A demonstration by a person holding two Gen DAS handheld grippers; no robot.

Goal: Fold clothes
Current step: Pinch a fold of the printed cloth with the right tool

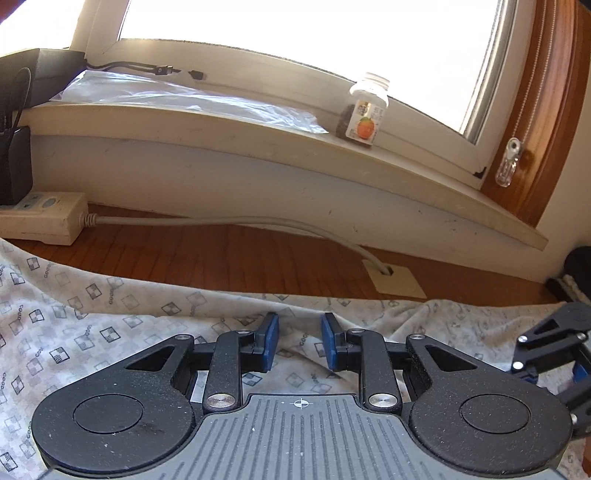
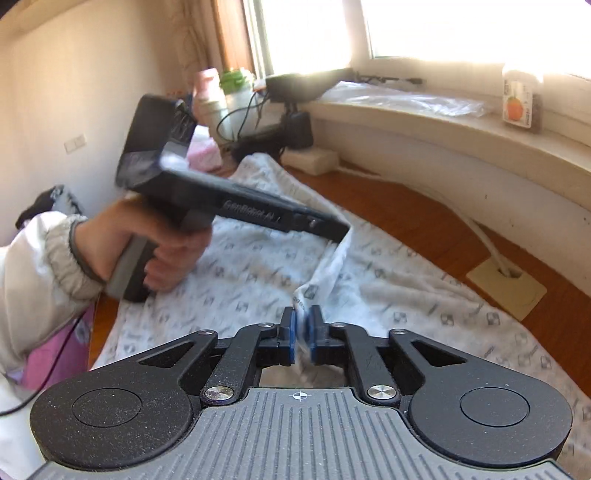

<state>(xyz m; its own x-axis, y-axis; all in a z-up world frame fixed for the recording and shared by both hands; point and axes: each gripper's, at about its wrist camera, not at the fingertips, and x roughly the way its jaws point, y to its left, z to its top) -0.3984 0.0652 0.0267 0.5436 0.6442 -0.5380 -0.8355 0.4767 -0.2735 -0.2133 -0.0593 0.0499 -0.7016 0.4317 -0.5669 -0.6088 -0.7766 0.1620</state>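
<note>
The patterned garment (image 2: 258, 258) lies mostly flat on the wooden desk (image 2: 424, 229), so folding has hardly begun. Your right gripper (image 2: 303, 339), at 6 o'clock, pinches a raised ridge; your left gripper (image 1: 300, 345) stands apart, holding nothing.

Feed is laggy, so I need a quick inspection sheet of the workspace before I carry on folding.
Surface: wooden table, partly bare.
Job's things: patterned cloth, spread out, one ridge lifted.
Clutter: bottle and plastic sheet on sill.
Tongs: left tongs part open, cloth between the pads, grip unclear; right tongs shut on cloth fold.
Cables: power strip, its cord into table grommet.
Surroundings: bright window.
</note>
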